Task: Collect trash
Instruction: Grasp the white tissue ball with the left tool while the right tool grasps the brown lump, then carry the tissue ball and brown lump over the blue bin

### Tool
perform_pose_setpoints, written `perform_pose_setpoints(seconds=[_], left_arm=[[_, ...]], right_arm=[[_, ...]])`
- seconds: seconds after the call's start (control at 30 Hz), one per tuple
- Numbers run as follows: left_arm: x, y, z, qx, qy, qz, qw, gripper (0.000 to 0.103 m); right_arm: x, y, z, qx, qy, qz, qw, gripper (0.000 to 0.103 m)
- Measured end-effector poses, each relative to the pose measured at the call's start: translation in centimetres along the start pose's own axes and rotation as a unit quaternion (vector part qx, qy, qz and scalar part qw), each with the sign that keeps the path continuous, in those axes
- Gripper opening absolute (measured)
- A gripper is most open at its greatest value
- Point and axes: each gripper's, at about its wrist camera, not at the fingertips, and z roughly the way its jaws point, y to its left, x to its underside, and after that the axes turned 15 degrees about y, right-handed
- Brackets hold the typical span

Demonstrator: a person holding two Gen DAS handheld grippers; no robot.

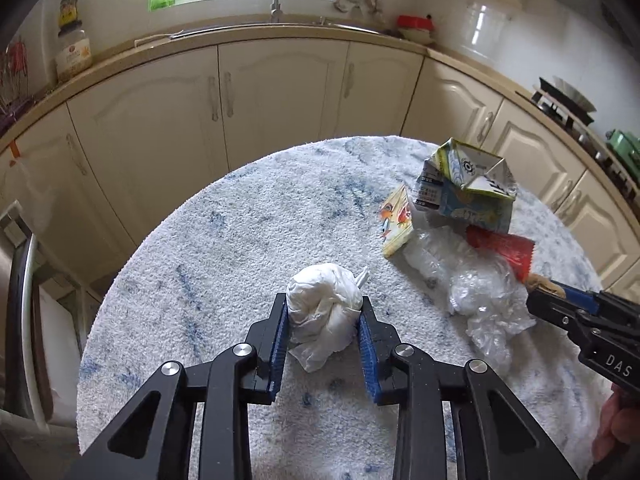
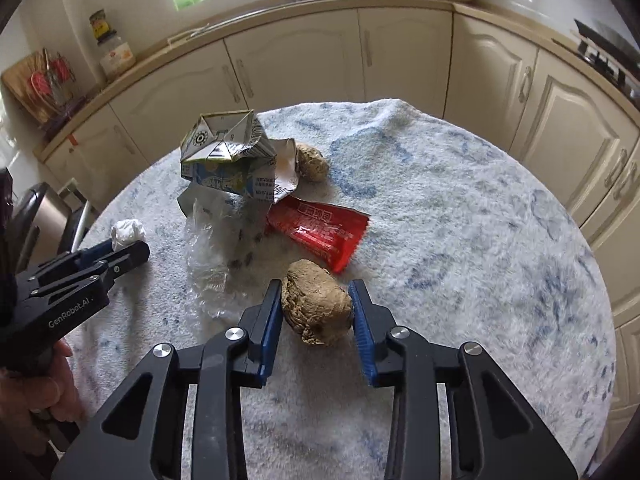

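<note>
We are seeing the tissue wad (image 1: 324,300) lying on the table (image 1: 240,216) between the left gripper (image 1: 323,316) fingers, and the paper ball (image 2: 316,308) lying between the right gripper (image 2: 316,304) fingers. Between them the plastic film (image 2: 208,256) is lying; behind it the carton (image 2: 228,156) is resting over the wrapper (image 2: 320,232).

**Trash spread over a towel-covered round table**

A crumpled white tissue wad (image 1: 323,304) was clasped between the blue pads of the left gripper (image 1: 323,312). A brown paper ball (image 2: 316,307) was clasped by the right gripper (image 2: 316,308). A crushed milk carton (image 2: 228,156) was tilted over clear plastic film (image 2: 208,248), touching a flat red wrapper (image 2: 320,232). A second brown ball (image 2: 312,162) was seen behind the carton.
</note>
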Motion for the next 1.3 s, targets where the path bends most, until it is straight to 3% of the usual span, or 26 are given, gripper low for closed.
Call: perform_pose_setpoints(seconds=[0.27, 0.87, 1.13, 1.3], left_arm=[[2.6, -1.7, -2.9, 0.012, -0.029, 0.005, 0.9995, 0.028], [10.7, -10.9, -11.0, 0.031, -0.084, 0.072, 0.9934, 0.028], [12.3, -16.0, -15.0, 0.047, -0.126, 0.115, 0.9842, 0.028], [12.8, -20.9, -16.2, 0.072, -0.148, 0.163, 0.9728, 0.028]], right_arm=[[2.7, -1.3, -3.1, -0.003, -0.024, 0.023, 0.999, 0.033], [9.6, -4.4, -12.9, -0.009, -0.109, 0.048, 0.993, 0.033], [12.8, -7.8, -18.1, -0.007, -0.161, 0.071, 0.984, 0.033], [15.2, -11.3, -21.4, 0.009, -0.192, 0.100, 0.976, 0.033]])
